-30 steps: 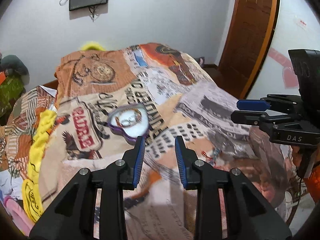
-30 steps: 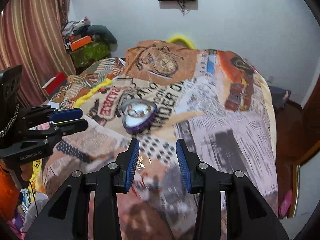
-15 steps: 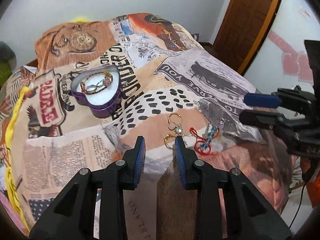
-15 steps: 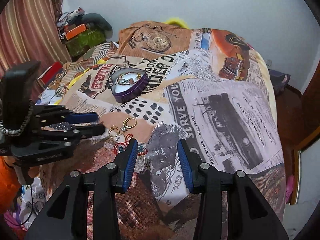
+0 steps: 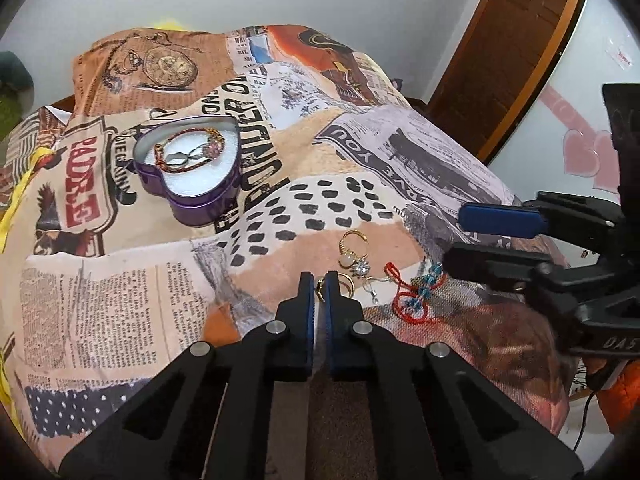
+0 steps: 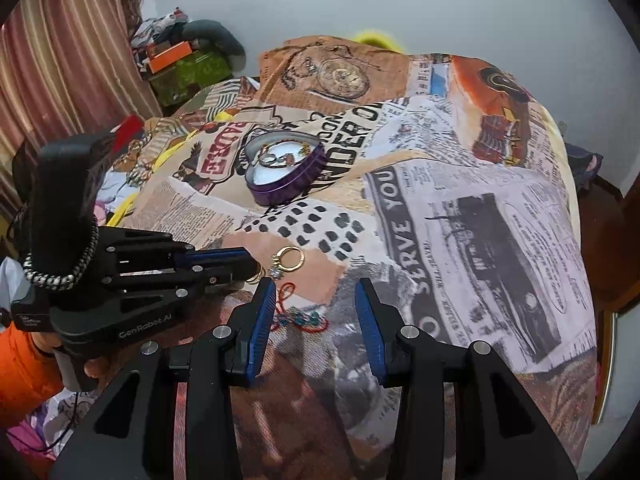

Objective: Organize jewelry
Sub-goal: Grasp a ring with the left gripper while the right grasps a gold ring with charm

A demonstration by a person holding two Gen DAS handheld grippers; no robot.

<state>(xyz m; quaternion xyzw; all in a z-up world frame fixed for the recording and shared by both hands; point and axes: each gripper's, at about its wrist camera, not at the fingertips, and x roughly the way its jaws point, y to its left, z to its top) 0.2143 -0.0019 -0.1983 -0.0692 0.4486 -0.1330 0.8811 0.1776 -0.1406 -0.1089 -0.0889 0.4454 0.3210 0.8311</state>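
Observation:
A purple heart-shaped tin (image 5: 192,176) sits open on the printed bedspread, with a bracelet and a ring on its white pad; it also shows in the right wrist view (image 6: 286,174). Nearer lie a gold ring with a stone (image 5: 354,254), a second gold ring (image 5: 338,286) and a red beaded bracelet (image 5: 416,294). My left gripper (image 5: 319,286) is shut on the second gold ring, down at the cloth. My right gripper (image 6: 316,300) is open and empty, just above the red bracelet (image 6: 302,316).
The bedspread (image 6: 460,216) covers a bed that drops off at the right and near edges. Clutter and a striped curtain (image 6: 60,60) stand at the left. A wooden door (image 5: 508,40) is at the back right.
Both grippers have come forward and down toward the loose jewelry. My left gripper has closed from open onto the gold ring.

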